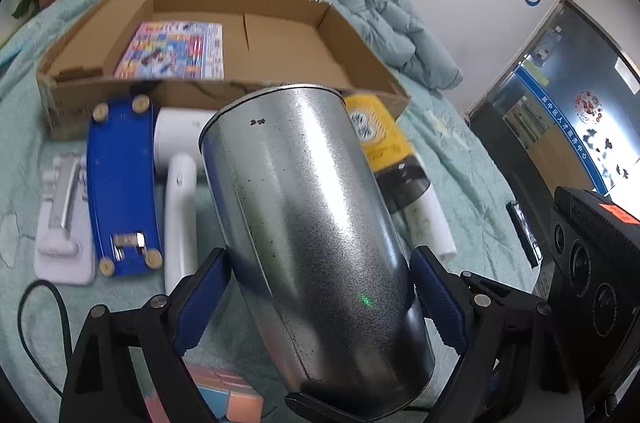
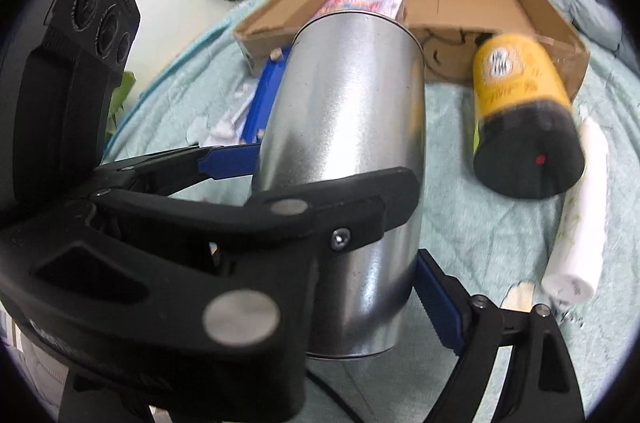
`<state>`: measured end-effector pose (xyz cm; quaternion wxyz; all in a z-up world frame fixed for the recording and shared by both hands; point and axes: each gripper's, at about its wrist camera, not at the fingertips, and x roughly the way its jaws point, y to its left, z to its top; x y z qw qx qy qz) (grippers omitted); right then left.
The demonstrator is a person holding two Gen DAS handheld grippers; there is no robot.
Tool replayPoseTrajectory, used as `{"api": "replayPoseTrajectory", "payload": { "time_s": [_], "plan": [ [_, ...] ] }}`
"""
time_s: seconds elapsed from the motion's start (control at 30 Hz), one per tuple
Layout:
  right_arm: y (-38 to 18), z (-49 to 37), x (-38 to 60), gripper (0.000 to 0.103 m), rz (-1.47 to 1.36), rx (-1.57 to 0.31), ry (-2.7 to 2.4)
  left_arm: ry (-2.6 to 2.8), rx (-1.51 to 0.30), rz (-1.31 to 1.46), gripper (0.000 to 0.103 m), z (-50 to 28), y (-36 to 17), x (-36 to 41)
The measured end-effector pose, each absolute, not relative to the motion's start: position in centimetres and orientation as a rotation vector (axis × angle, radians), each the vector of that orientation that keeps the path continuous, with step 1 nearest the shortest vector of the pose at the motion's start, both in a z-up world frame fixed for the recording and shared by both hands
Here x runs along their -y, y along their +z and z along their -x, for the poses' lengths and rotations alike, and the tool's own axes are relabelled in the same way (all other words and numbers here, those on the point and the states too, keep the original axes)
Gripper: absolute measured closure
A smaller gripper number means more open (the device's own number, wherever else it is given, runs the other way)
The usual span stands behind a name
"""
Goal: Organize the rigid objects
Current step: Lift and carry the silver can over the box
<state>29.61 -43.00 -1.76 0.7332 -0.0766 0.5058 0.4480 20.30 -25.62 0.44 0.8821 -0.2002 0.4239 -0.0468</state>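
The cardboard box (image 1: 280,35) on the bed (image 1: 460,163) is seen holding only a colourful booklet (image 1: 172,49). The metal can (image 1: 316,223) is gripped between the widely spread left fingers (image 1: 200,303); whether the wide right fingers (image 2: 436,303) grip it cannot be told. The yellow jar (image 2: 520,103), blue board (image 1: 120,183) and white roll (image 2: 580,215) are left outside.

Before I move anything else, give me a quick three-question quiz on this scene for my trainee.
1. True or false: a colourful booklet lies inside the cardboard box.
2. What sits between the fingers of the left gripper? A a mug; B the metal can; C a plate.
3. In the right wrist view, what lies just right of the yellow bottle?
Key: 1 true; 2 B; 3 a white roll.
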Motion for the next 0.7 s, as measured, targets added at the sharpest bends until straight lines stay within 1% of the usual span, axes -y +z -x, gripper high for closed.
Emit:
{"api": "replayPoseTrajectory", "payload": {
  "time_s": [0.4, 0.7],
  "plan": [
    [2.9, -31.9, 42.2, 0.015, 0.167, -0.929, 0.976, -0.108, -0.741, 0.328, 0.014, -22.2, 7.5, 25.0],
    [4.4, -33.7, 41.2, 0.015, 0.158, -0.855, 0.970, -0.101, -0.673, 0.282, 0.014, -23.9, 11.0, 24.2]
  ]
}}
